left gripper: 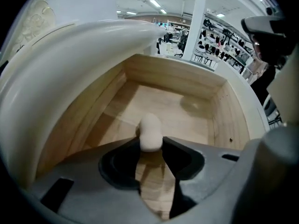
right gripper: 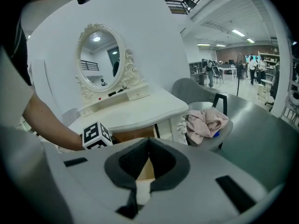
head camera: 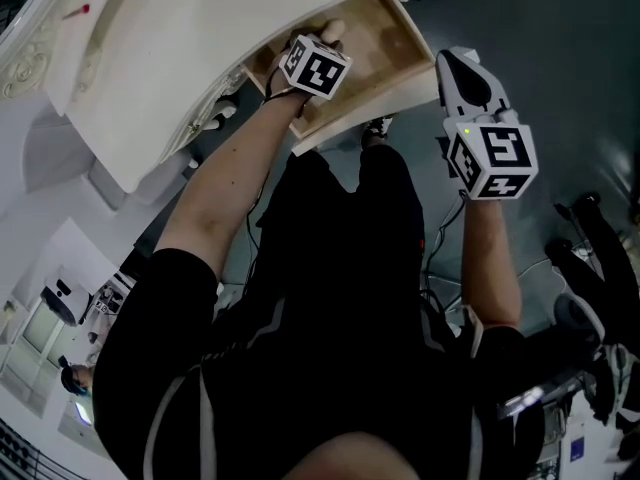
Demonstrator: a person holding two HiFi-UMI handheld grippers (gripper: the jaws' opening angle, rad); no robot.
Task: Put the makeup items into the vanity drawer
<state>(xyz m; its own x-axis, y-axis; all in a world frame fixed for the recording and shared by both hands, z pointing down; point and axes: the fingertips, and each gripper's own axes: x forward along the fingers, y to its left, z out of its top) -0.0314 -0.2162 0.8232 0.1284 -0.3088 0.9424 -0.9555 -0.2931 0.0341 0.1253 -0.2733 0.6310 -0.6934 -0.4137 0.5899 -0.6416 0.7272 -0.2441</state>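
Over open drawer, left gripper reaches in, pinching white sponge; right gripper hovers alongside, jaws together.

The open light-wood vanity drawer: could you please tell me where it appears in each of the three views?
Head view: the open light-wood drawer is at top centre, beside the curved white vanity tabletop.
Left gripper view: it fills the middle, behind the white makeup sponge.
Right gripper view: a brown sliver above the jaws, under the tabletop.
Shared landmark: that tabletop, in all three.
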